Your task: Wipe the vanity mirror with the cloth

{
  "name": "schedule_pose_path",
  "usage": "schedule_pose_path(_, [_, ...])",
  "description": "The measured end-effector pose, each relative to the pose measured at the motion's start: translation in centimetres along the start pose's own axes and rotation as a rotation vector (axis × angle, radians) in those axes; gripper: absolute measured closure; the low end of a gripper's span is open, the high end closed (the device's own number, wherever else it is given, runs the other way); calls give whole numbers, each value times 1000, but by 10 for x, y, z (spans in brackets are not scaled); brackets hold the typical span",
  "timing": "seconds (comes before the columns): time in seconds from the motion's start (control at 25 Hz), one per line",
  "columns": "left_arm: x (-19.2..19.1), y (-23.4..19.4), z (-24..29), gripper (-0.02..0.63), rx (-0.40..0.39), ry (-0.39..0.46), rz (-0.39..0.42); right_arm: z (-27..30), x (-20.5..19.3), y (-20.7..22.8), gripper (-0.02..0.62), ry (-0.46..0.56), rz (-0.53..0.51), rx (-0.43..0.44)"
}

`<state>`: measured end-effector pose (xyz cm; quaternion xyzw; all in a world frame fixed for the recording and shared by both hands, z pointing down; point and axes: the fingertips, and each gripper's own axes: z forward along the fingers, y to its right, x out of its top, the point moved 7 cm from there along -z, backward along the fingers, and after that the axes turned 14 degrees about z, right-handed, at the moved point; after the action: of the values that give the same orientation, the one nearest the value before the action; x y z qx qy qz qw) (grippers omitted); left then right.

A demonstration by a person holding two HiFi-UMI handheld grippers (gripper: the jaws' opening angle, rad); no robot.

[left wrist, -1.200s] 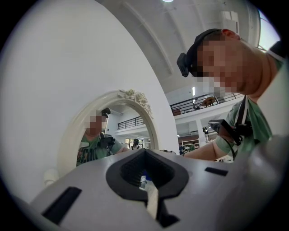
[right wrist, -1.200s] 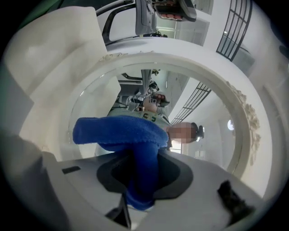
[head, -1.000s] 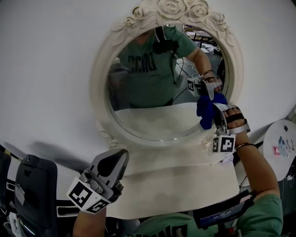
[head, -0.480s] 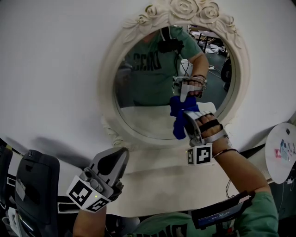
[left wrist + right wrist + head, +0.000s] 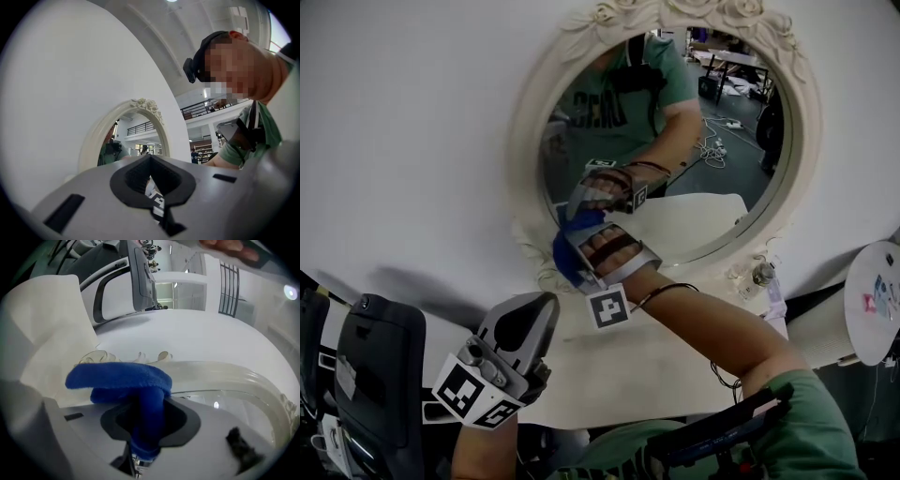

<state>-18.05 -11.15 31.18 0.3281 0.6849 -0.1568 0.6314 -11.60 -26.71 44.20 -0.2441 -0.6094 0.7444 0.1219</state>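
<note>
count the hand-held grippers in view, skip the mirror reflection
2. The left hand-held gripper is low at the left, clear of the mirror; the right hand-held gripper grips the blue cloth at the mirror's lower-left rim.

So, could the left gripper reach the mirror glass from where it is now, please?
Probably, yes: the left gripper hangs free below the mirror, though the right gripper and cloth block the lower-left rim.

The blue cloth [image 5: 565, 247] is bunched up and pressed on the bottom left of the round, white-framed mirror [image 5: 528, 131].
</note>
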Motion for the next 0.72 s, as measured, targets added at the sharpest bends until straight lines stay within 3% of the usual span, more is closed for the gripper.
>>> schedule_pose_path(0.28, [1, 1, 3, 609, -8, 5, 0, -8, -23, -10, 485, -28, -11, 52])
schedule_pose_path(0.44, [1, 4, 8, 609, -21, 10, 0, -36, -70, -14, 485, -93, -17, 76])
schedule_pose_path(0.72, [-1, 8, 17, 609, -40, 14, -6, -99, -170, -8, 485, -264, -48, 35])
